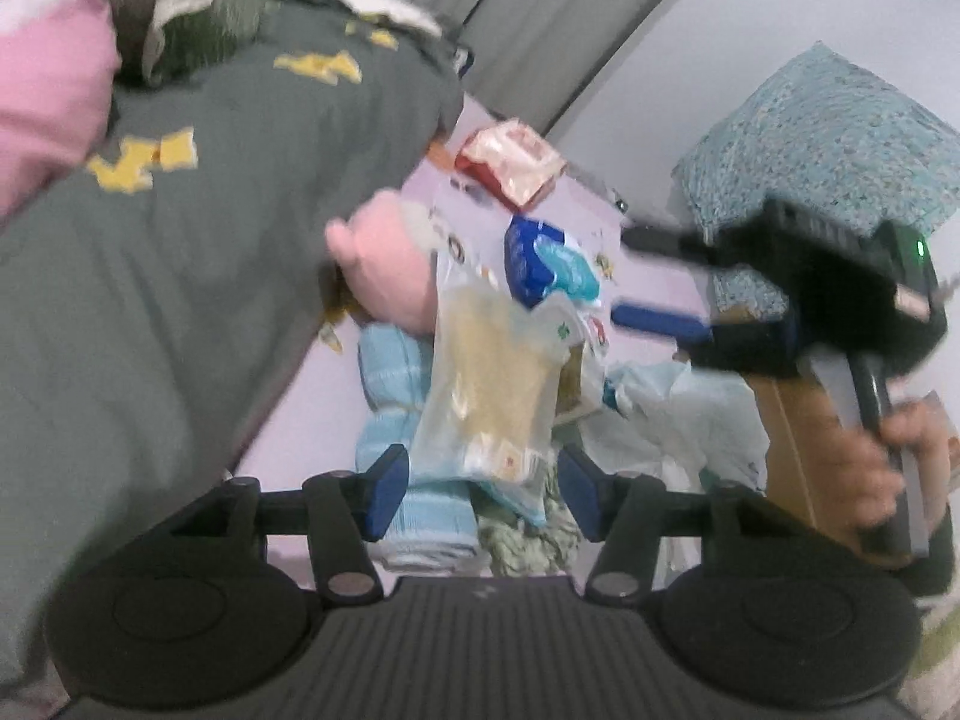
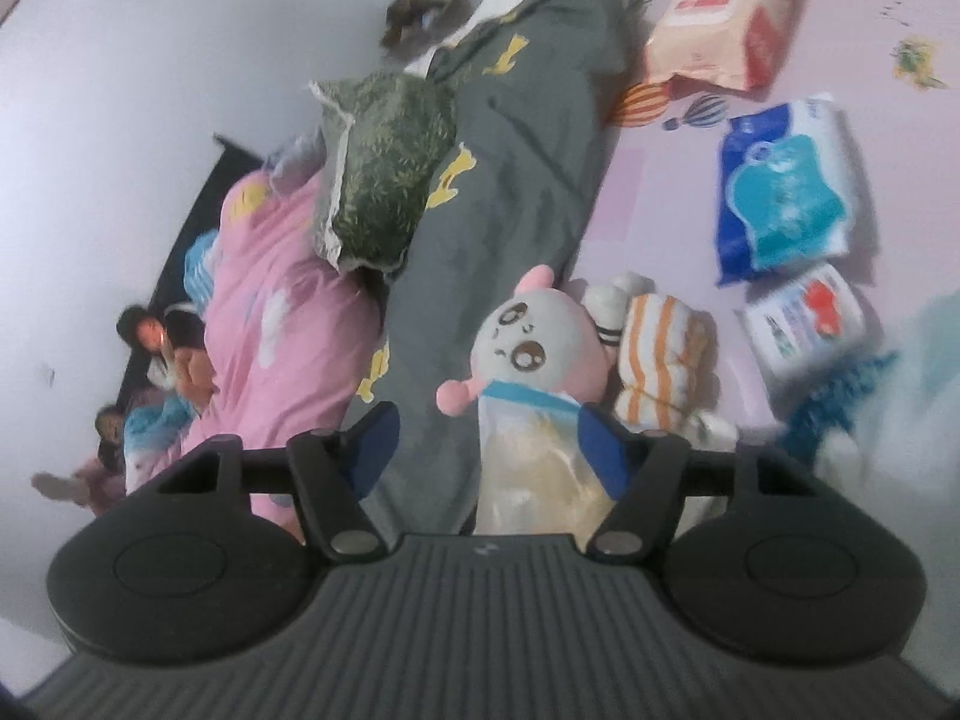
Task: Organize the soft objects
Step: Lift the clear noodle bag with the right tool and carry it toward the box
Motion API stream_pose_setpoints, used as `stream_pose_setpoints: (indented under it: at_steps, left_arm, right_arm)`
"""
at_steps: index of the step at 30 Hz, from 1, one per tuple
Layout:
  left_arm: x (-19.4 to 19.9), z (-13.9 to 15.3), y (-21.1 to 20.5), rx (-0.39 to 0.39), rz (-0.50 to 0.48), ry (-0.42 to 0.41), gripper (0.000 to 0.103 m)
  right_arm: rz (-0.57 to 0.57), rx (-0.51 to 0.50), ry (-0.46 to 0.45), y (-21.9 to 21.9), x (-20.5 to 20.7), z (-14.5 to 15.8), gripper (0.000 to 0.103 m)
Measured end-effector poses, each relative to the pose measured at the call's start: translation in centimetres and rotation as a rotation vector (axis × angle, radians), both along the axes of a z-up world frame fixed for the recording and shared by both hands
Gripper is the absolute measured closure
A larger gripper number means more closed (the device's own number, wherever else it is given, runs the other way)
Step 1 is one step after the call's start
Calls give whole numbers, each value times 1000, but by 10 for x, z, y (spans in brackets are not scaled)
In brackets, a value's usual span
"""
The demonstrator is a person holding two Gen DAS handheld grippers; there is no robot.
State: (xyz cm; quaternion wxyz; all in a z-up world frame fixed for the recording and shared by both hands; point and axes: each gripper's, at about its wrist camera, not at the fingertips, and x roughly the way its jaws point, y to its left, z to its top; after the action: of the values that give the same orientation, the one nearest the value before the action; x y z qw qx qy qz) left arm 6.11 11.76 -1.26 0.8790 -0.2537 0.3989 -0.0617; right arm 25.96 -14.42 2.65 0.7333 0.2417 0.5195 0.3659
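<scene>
Left gripper (image 1: 483,495) spread wide, gripping nothing. Clear bag of yellowish stuff (image 1: 492,384) just ahead between its blue fingers (image 1: 384,492), contact unclear. Right gripper (image 2: 486,450) also spread; same clear bag (image 2: 540,468) against its right-side finger (image 2: 606,450), other finger apart from it. Not pinched as far as visible. Pink-and-white plush toy (image 2: 534,342) right behind bag, lying on pink bed sheet (image 2: 660,192) beside grey quilt (image 2: 498,192). Striped folded towel (image 2: 660,360) touching plush. Blue wipes pack (image 2: 780,192) and red-orange pack (image 2: 726,18) farther off. Frames blurred.
</scene>
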Motion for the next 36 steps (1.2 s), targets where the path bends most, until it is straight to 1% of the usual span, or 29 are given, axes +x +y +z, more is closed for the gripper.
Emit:
stream_pose_setpoints:
  at_steps: [3, 5, 6, 8, 10, 12, 15, 18, 21, 22, 24, 26, 28, 30, 36]
  left_arm:
    - [9, 5, -10, 78, -5, -22, 48]
    - [17, 5, -17, 150, -5, -27, 49]
    - [21, 4, -20, 182, -2, -22, 53]
    - [31, 1, -26, 241, -9, -21, 59]
    - [38, -4, -27, 262, -15, -10, 61]
    - [46, -10, -25, 259, -16, 5, 62]
    - [55, -19, -20, 217, -23, 28, 62]
    - [61, -24, -14, 162, -38, 41, 62]
    - [68, -30, -10, 130, -44, 65, 62]
    - [69, -32, -7, 106, -43, 73, 62]
    - [71, -34, -3, 52, -49, 77, 69]
    - [70, -34, 0, 11, -38, 72, 69]
    - [67, -30, 1, 5, -30, 53, 69]
    - [63, -25, 1, 5, -32, 40, 70]
    - [46, 3, -8, 49, -46, -20, 71]
  right_arm:
    - [-40, 24, 22, -10, -18, -11, 48]
    - [-69, 40, 52, -13, -28, -23, 52]
    - [-81, 46, 63, -13, -31, -29, 53]
    - [-101, 47, 86, -13, -36, -41, 55]
    - [-109, 26, 100, -9, -38, -51, 56]
    - [-114, 1, 118, -3, -39, -60, 56]
    - [-122, -23, 146, 2, -37, -72, 56]
    - [-126, -22, 173, 7, -33, -81, 54]
    - [-126, -12, 197, 12, -30, -90, 54]
    - [-129, -8, 203, 13, -29, -93, 54]
    - [-138, 5, 213, 13, -27, -98, 56]
    - [-141, 15, 209, 13, -26, -98, 58]
    - [-140, 25, 194, 13, -27, -94, 64]
    - [-137, 48, 186, 8, -28, -90, 67]
    - [-116, 102, 140, 5, -36, -70, 70]
